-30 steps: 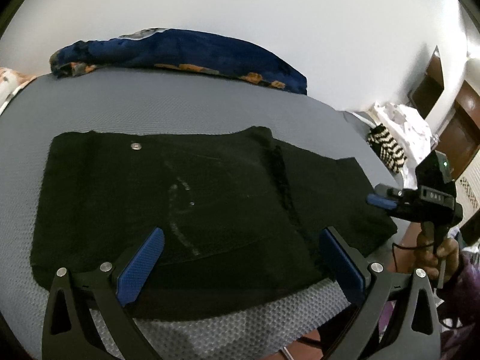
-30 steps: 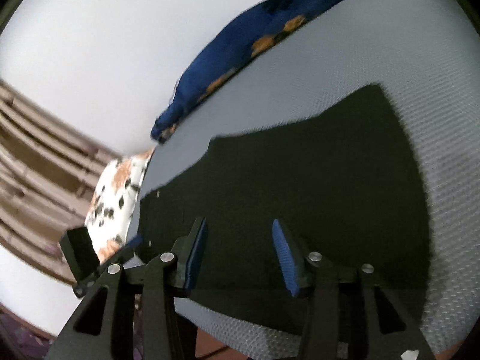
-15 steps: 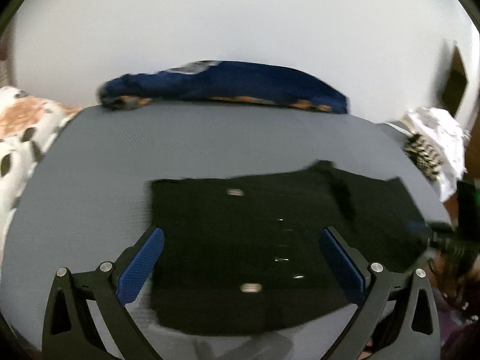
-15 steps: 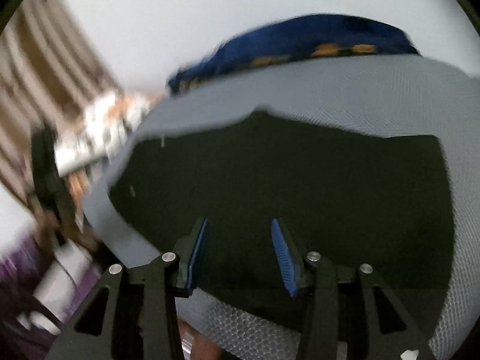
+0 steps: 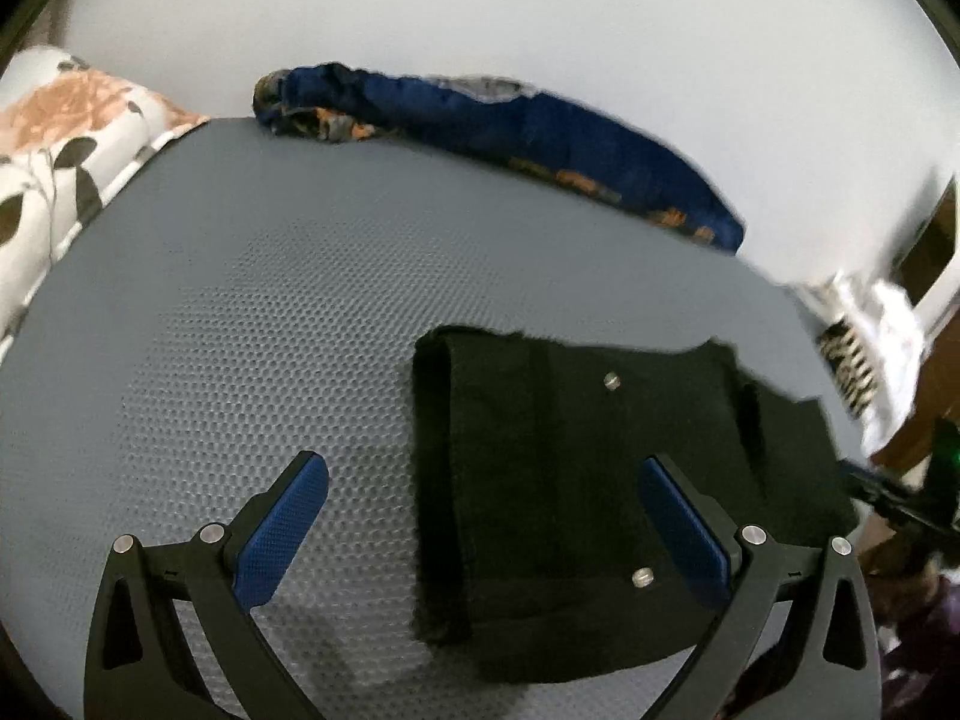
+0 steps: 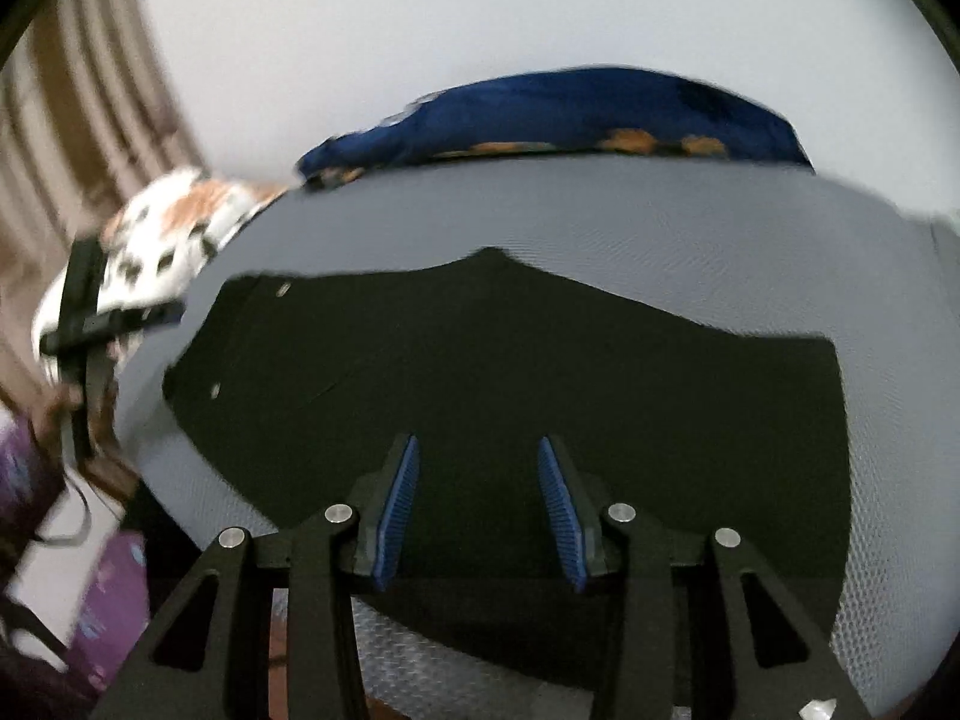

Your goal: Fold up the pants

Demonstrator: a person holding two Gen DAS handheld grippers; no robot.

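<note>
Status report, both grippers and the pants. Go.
Left gripper open, empty, above the mat. Right gripper open, empty, over the black pants. Pants flat on grey mat, nothing lying on them. Blue blanket at far edge.

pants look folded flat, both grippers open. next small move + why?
Probably bring the left gripper down onto the pants' left edge to start another fold. Its jaws are wide open and empty, above that edge; the right gripper is open over the cloth too, and the pants lie flat on the grey mat.
</note>
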